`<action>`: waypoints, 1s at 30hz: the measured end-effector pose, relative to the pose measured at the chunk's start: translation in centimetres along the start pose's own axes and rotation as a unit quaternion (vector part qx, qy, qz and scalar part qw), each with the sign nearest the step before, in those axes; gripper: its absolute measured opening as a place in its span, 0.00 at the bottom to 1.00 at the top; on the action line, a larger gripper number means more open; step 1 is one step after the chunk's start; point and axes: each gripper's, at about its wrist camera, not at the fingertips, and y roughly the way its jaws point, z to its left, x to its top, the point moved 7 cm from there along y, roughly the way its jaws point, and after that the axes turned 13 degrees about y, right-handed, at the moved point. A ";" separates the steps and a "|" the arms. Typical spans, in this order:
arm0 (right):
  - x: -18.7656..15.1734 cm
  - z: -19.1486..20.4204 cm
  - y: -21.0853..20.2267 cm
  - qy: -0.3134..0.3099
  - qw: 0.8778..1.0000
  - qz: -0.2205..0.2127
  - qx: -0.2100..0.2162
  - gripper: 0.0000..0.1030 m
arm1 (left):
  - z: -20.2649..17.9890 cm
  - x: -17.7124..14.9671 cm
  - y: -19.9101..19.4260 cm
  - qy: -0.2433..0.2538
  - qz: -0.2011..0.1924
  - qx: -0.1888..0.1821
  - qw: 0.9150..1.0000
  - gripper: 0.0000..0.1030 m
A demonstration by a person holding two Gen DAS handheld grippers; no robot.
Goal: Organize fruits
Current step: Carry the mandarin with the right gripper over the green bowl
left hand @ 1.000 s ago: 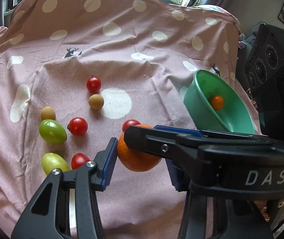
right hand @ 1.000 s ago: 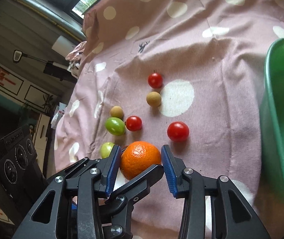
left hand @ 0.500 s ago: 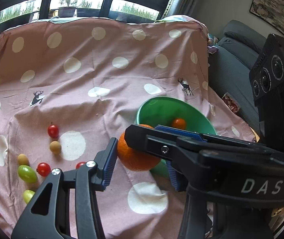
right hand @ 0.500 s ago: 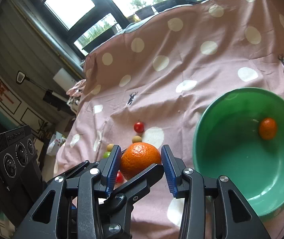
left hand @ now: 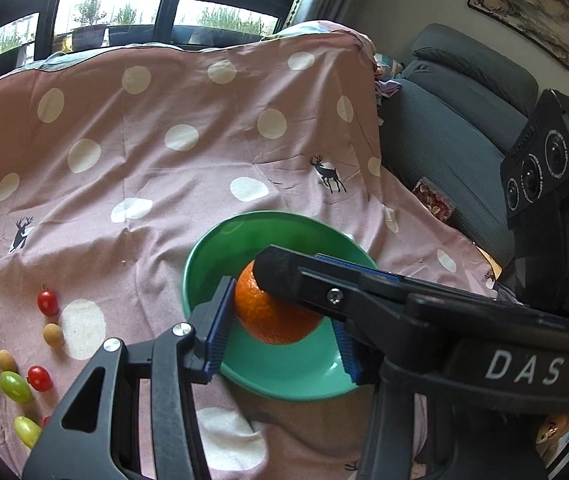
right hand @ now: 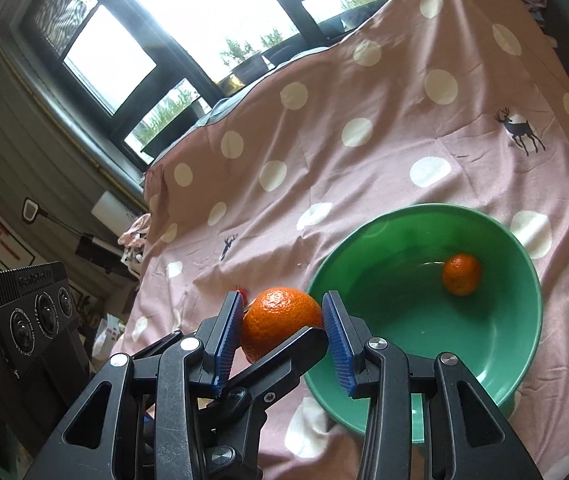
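I have the round, dimpled orange (right hand: 280, 322) pinched crosswise by both the right gripper (right hand: 282, 334) and left gripper (left hand: 280, 318), at the green plastic bowl's (right hand: 524, 264) near-left rim; next, I judge, both release it inside.

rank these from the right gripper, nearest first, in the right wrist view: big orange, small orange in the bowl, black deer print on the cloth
1. big orange, between the right gripper pads.
2. small orange, inside the green bowl, right of the gripper.
3. black deer print, far up the cloth, upper right.
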 end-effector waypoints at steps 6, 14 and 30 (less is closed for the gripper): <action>1.1 -2.4 -0.6 0.028 0.999 -0.009 -0.017 0.43 | -1.4 0.3 2.3 0.008 0.018 -0.013 1.000 0.45; 2.0 -5.4 0.0 0.061 0.998 -0.004 -0.035 0.43 | -2.1 0.0 5.1 -0.001 0.046 -0.029 0.999 0.45; 2.1 -8.4 1.1 0.083 0.994 0.019 -0.062 0.43 | -2.4 -0.8 8.0 -0.018 0.075 -0.048 0.996 0.45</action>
